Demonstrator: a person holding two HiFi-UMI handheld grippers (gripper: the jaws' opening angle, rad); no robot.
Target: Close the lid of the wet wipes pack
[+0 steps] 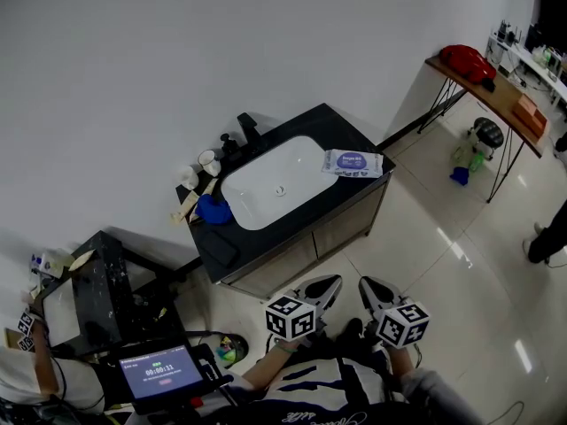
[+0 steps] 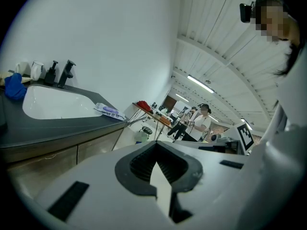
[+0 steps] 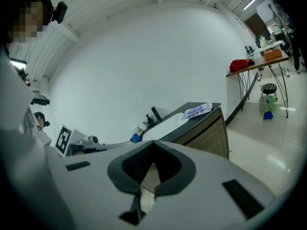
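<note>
The wet wipes pack is a flat white pouch with a purple label, lying on the right end of the black vanity counter. It also shows far off in the left gripper view as the pack and in the right gripper view as the pack. Its lid is too small to judge. My left gripper and right gripper hang side by side close to my body, well short of the counter. Both the left gripper and right gripper are shut with nothing between their jaws.
A white basin fills the counter's middle, with a black tap, cups and a blue cloth at its left. A wooden table with a red bag stands far right. A black stand and a screen are at lower left.
</note>
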